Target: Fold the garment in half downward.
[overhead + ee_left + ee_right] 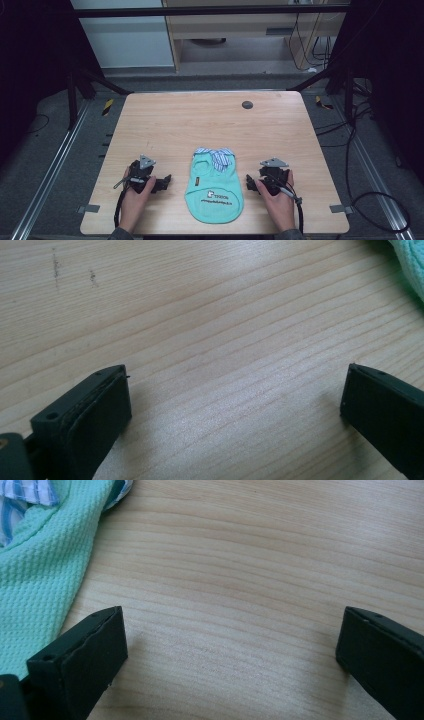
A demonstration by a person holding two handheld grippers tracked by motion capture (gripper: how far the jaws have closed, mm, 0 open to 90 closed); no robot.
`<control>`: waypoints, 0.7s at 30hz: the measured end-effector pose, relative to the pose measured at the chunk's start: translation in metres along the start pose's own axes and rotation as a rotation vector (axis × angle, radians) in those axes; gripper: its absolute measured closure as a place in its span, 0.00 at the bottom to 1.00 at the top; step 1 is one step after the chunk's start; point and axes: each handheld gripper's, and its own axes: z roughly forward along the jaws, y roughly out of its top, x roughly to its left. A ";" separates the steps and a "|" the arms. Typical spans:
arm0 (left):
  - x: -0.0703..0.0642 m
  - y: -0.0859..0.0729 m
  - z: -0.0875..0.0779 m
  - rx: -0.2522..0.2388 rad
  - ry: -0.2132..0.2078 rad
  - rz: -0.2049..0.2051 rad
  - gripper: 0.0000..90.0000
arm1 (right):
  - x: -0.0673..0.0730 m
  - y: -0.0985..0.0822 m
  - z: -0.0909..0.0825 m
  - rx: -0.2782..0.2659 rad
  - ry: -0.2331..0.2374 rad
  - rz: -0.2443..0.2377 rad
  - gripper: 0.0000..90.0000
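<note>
A small mint-green garment with a blue-and-white striped collar lies flat near the table's front edge, print facing up. My left gripper rests on the wood just left of it, jaws wide apart with bare table between them; a corner of the garment shows at the top right of the left gripper view. My right gripper sits just right of the garment, open as well, nothing between its fingers. In the right gripper view the garment lies beside the left jaw, with the striped collar at the top left.
The wooden table has a small dark round disc near its far edge. Metal brackets sit at the front corners. Dark frame legs and cables stand around the table on the grey floor.
</note>
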 end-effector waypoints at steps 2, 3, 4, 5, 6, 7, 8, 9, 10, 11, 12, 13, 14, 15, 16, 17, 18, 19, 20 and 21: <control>0.000 0.000 0.000 0.000 0.002 0.002 0.00 | 0.000 -0.001 -0.001 0.001 0.000 -0.006 0.00; -0.001 0.000 0.000 0.000 0.003 -0.003 0.00 | 0.001 -0.002 -0.002 0.001 0.002 -0.004 0.00; -0.001 0.000 0.000 0.000 0.003 -0.003 0.00 | 0.001 -0.002 -0.002 0.001 0.002 -0.004 0.00; -0.001 0.000 0.000 -0.001 0.003 -0.005 0.00 | 0.002 -0.003 -0.003 0.000 0.007 -0.008 0.01; -0.001 -0.001 -0.001 0.002 0.002 -0.001 0.00 | 0.002 -0.003 -0.004 0.000 0.009 -0.008 0.01; -0.002 -0.002 -0.002 0.000 0.000 -0.002 0.00 | 0.002 -0.004 -0.004 -0.001 0.011 -0.013 0.02; -0.002 -0.002 -0.003 0.003 -0.004 0.007 0.00 | 0.003 -0.005 -0.005 -0.003 0.014 -0.009 0.02; -0.002 -0.002 -0.003 0.003 -0.004 0.007 0.00 | 0.003 -0.005 -0.005 -0.003 0.014 -0.009 0.02; -0.004 -0.003 -0.005 0.013 -0.015 0.020 0.00 | 0.004 -0.007 -0.008 -0.009 0.019 -0.016 0.06; -0.004 -0.003 -0.005 0.013 -0.015 0.020 0.01 | 0.004 -0.007 -0.009 -0.007 0.025 -0.022 0.09; -0.004 -0.001 -0.008 0.018 -0.040 0.036 0.04 | 0.005 -0.006 -0.011 -0.002 0.034 -0.022 0.15; -0.004 -0.001 -0.008 0.018 -0.040 0.036 0.05 | 0.005 -0.006 -0.011 -0.002 0.034 -0.022 0.15; -0.004 0.003 -0.010 0.013 -0.068 0.057 0.05 | 0.004 -0.003 -0.013 0.009 0.068 -0.044 0.18; -0.004 0.003 -0.010 0.013 -0.068 0.057 0.07 | 0.004 -0.003 -0.013 0.009 0.068 -0.044 0.18; -0.003 0.006 -0.012 0.015 -0.079 0.079 0.08 | 0.004 0.002 -0.014 0.015 0.086 -0.067 0.26; -0.002 0.015 -0.011 0.020 -0.093 0.094 0.08 | 0.004 0.006 -0.013 0.019 0.091 -0.085 0.27; -0.001 0.021 -0.009 0.027 -0.105 0.097 0.08 | 0.004 0.010 -0.011 0.027 0.095 -0.107 0.29; 0.001 0.027 -0.007 0.026 -0.119 0.097 0.10 | 0.004 0.016 -0.009 0.033 0.108 -0.129 0.34; 0.002 0.032 -0.006 0.024 -0.132 0.088 0.12 | 0.005 0.021 -0.007 0.040 0.116 -0.146 0.38; 0.003 0.037 -0.005 0.019 -0.143 0.080 0.14 | 0.005 0.027 -0.004 0.046 0.127 -0.160 0.40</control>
